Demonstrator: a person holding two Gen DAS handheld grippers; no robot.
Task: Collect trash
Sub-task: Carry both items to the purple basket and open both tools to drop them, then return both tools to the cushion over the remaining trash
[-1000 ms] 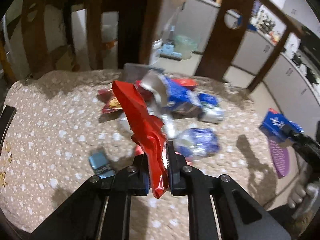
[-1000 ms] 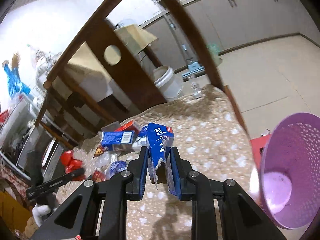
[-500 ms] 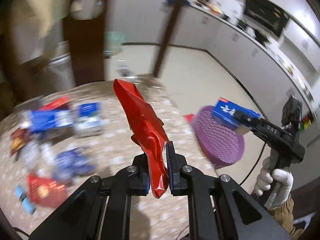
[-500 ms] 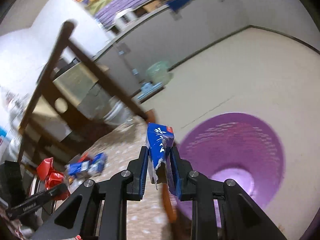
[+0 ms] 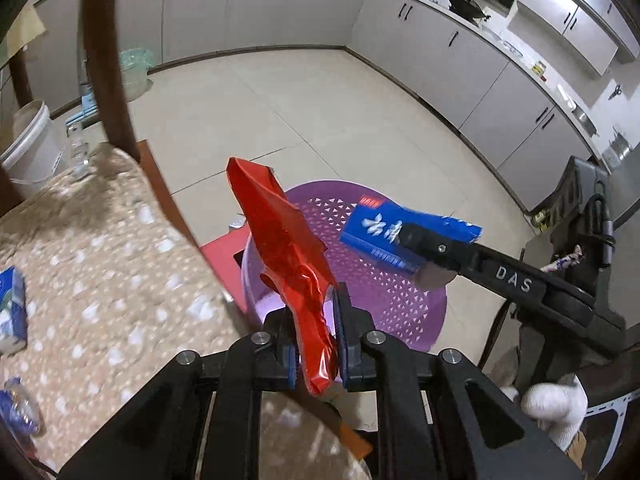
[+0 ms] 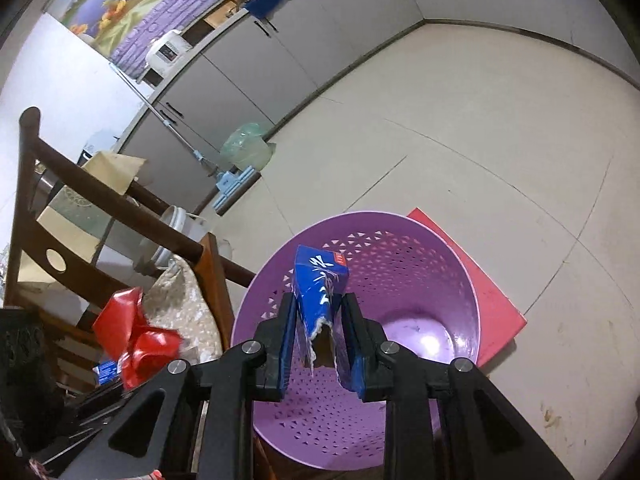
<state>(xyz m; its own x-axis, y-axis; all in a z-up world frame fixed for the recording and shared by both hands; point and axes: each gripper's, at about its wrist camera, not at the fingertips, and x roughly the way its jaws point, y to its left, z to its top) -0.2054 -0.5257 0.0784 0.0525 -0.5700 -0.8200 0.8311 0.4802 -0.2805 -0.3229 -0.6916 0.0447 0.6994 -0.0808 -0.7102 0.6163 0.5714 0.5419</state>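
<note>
Both grippers w/ trash now over basket

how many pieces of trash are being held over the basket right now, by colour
red crinkled foil wrapper, in the left gripper: 1
blue torn cardboard box, in the right gripper: 1
total held: 2
Both hang over the purple perforated plastic basket.

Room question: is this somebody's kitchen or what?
Most likely a home kitchen: grey cabinets line the walls under a worktop with pots, a rice cooker sits on the counter, and a purple basket waits for trash.
</note>
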